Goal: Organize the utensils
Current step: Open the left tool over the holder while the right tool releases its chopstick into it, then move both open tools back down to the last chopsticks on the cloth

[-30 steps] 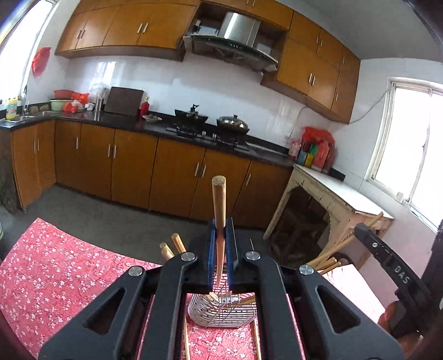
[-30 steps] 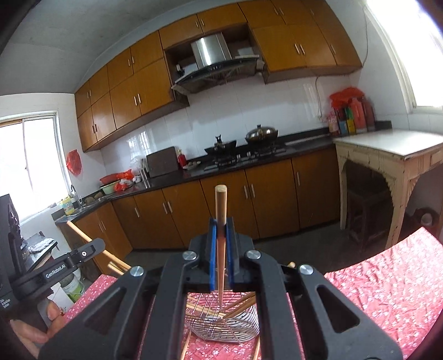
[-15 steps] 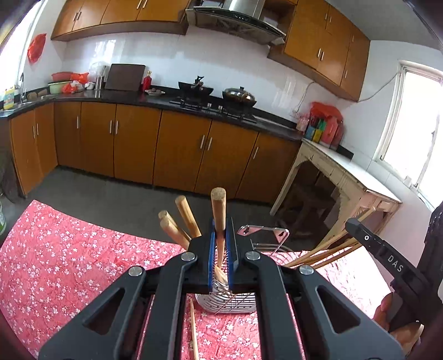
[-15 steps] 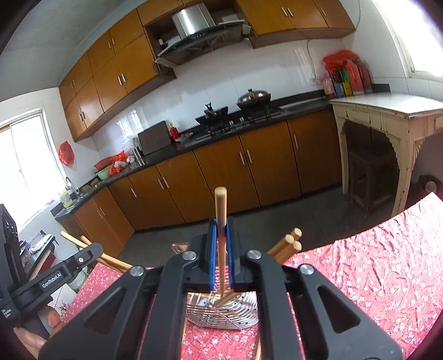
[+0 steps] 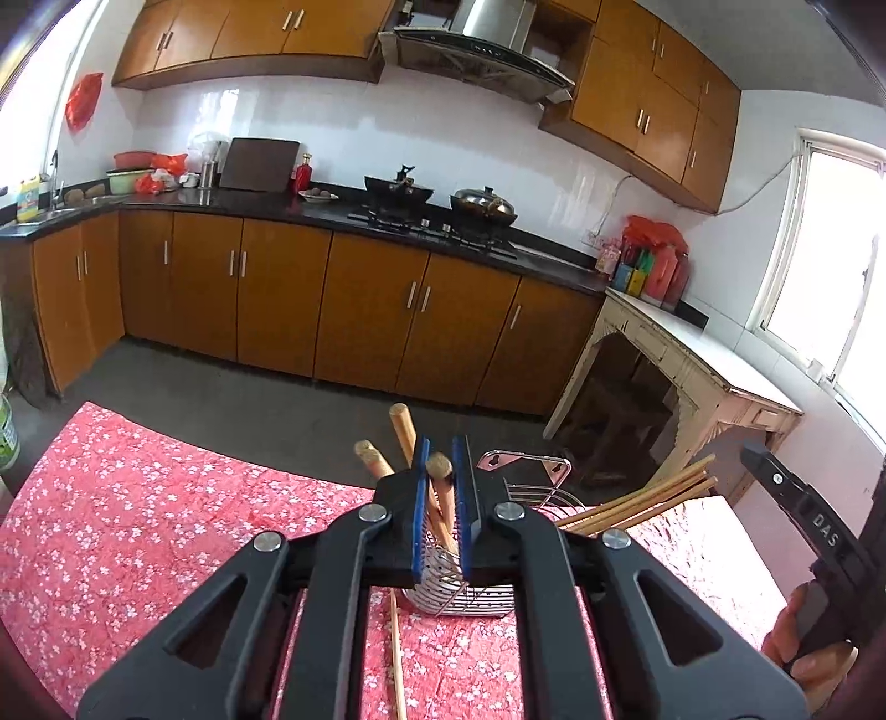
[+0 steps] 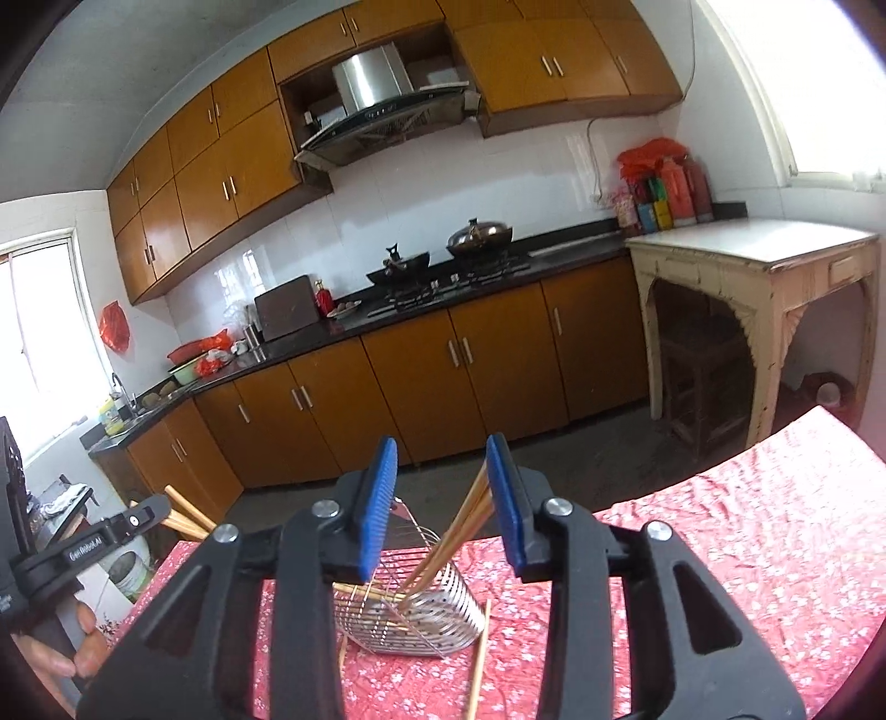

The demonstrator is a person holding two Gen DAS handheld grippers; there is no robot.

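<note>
The left tool (image 5: 441, 509) is apparently pinching a chopstick (image 5: 439, 501) above the wire holder (image 6: 410, 609) on the bench while the right tool (image 6: 443, 498) is gaping wide; crowded leaning sticks are risking deflection and tipping.

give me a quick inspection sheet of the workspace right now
surface: red floral tablecloth, wrinkled
job's things: wire utensil holder on the cloth, chopsticks leaning in it; loose chopstick lying on the cloth beside it
clutter: nothing seen on the cloth
grippers: left gripper with jaws close around a chopstick end, contact not clear; right gripper open above the holder, gripping nothing
cables: wall cord behind the counter
surroundings: wooden cabinets, wok, range hood, worn side table
</note>
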